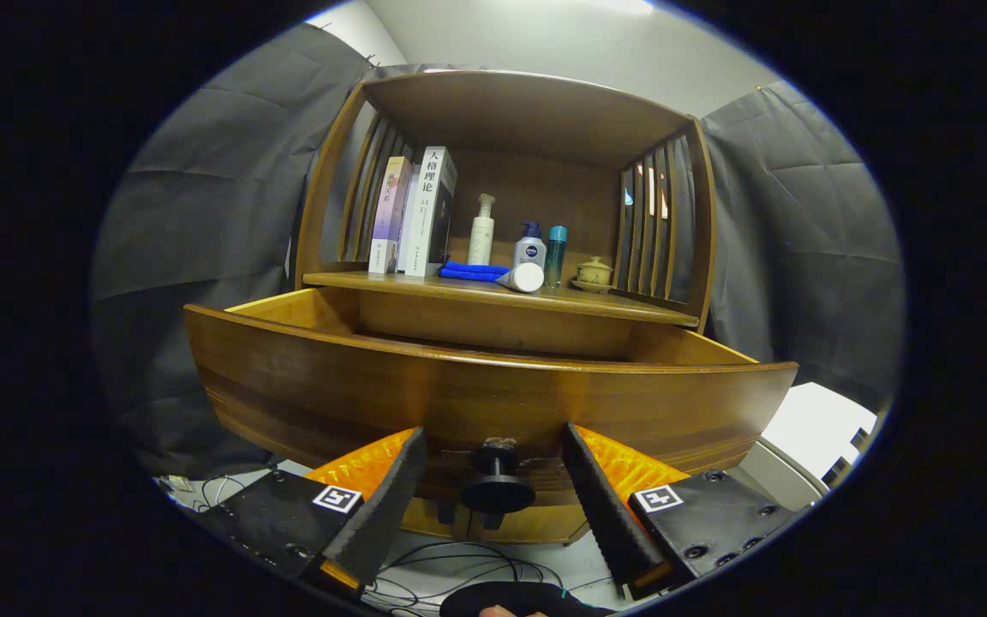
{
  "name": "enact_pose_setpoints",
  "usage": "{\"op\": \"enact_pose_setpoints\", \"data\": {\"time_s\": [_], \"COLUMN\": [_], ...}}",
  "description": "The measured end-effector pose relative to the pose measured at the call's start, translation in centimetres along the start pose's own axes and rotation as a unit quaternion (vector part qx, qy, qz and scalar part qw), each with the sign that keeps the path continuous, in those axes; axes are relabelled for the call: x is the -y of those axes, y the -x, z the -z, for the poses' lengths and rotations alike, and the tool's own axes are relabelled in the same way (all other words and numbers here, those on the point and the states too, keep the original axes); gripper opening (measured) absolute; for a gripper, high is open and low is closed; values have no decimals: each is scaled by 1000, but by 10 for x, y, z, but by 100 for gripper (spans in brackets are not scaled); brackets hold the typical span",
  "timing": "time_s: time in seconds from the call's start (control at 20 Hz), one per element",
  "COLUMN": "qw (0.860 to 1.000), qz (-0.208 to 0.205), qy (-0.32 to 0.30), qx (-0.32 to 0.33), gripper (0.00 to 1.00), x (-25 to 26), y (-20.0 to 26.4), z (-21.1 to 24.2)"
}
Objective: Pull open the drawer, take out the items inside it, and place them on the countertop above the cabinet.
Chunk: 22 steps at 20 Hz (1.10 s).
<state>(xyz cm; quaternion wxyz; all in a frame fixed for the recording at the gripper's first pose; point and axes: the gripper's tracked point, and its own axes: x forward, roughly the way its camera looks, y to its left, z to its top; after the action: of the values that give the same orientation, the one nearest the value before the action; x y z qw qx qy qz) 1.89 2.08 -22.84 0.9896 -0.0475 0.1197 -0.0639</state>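
Observation:
A wooden drawer (476, 403) stands pulled out of the cabinet toward me, its front panel close ahead. Its dark round knob (496, 480) sits between my two fingers, untouched by either. My gripper (493, 450) is open, with one finger on each side of the knob. The drawer's inside is hidden behind its front panel. Above it lies the countertop (613, 304), carrying a blue cloth (472, 271), a white tube lying on its side (523, 277), several bottles (530, 244) and a small lidded cup (594, 273).
Several books (425, 210) stand upright at the countertop's left, under a wooden shelf roof with slatted sides (656, 227). Loose cables (459, 570) lie on the floor below the drawer. A white surface (815, 424) sits to the right of the cabinet.

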Motion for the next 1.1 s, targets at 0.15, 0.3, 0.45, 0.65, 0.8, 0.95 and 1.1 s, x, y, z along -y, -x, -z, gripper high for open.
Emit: {"op": "enact_pose_setpoints", "data": {"time_s": [0.15,0.3,0.45,0.65,0.8,0.95,1.1], "qw": [1000,1000,1000,1000,1000,1000,1000], "qz": [-1,2,5,11,13,14,16], "qy": [-8,-14,-23,-20,-22,-15,-2], "qx": [9,15,3,3,0,-3,-3], "gripper": [100,99,99,99,99,99,99], "x": [0,-2,-5,-6,-8,-7,-5], "y": [-17,-37,-56,-79,-99,-117,-131], "z": [-10,-15,-18,-24,-28,-31,-33]}}
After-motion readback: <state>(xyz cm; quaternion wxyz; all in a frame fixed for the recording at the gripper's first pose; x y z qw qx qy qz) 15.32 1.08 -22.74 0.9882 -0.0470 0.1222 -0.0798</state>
